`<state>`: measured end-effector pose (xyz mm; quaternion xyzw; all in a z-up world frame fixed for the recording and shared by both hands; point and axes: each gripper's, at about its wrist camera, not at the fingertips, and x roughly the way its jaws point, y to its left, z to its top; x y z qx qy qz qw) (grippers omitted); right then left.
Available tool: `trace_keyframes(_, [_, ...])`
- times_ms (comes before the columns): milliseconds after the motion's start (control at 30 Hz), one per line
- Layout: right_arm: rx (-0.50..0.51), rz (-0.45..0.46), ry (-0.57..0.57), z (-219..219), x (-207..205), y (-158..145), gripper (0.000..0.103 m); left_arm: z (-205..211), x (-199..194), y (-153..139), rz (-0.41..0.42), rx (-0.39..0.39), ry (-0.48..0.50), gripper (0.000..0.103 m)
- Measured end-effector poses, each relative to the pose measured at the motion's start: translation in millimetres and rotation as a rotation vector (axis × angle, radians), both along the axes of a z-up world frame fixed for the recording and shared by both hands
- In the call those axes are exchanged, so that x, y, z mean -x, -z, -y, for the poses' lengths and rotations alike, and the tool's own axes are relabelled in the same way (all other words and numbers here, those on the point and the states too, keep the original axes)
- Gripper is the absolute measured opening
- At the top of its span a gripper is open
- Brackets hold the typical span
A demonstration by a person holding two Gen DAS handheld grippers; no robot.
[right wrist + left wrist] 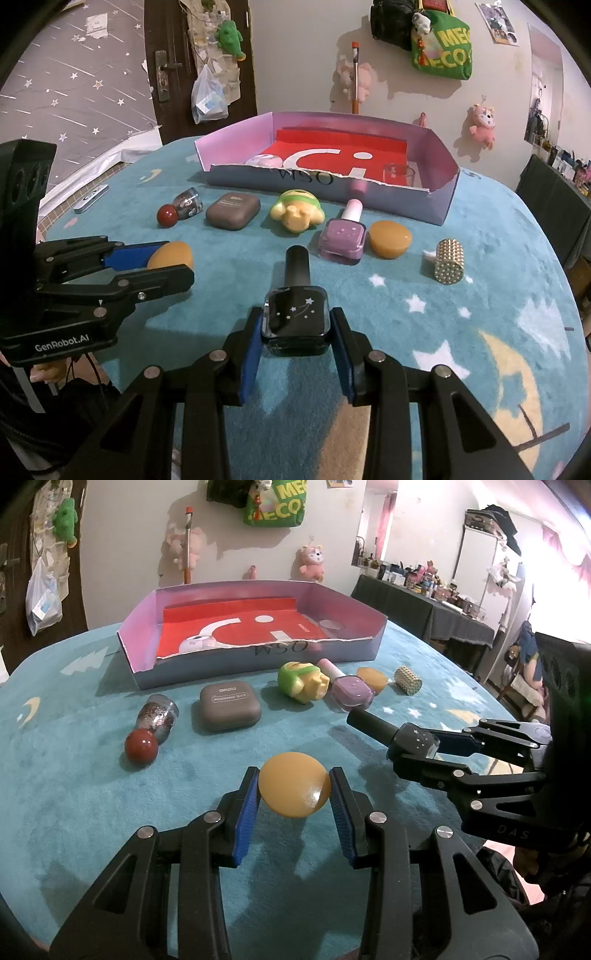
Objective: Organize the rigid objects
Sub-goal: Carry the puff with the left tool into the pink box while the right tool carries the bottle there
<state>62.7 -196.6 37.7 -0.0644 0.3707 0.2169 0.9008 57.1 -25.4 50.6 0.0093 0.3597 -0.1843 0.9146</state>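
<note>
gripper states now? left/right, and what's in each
Left gripper: shut on the amber disc.
Right gripper: shut on the black nail polish bottle.

A pale wall [295, 66] hung with plush toys [482, 123], a dark door [173, 55], and a cluttered side table [424, 598].

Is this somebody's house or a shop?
Most likely a room in someone's home: plush toys and a green tote bag hang on the wall, a wooden door stands behind, and the table wears a soft star-patterned cloth.
</note>
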Motion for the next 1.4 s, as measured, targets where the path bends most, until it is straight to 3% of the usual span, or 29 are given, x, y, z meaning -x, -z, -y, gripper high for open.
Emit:
trace_keyframes(400, [-0.003,0.003,0.002,0,-1,-2,0.038,0,0,-2,0.009,0.000,-0.002,0.035])
trace_keyframes(800, [-0.031,0.037,0.005,2,-22,-30,0.038,0,-23,-39,0.064,0.013,0.016,0.036])
trace_keyframes(1100, [-0.050,0.068,0.000,8,-77,-58,0.038,7,-92,-64,0.039,0.014,0.105,0.036])
trace_keyframes(1400, [0.011,0.008,-0.060,-12,-152,-51,0.038,10,-169,-50,-0.082,-0.027,0.184,0.036])
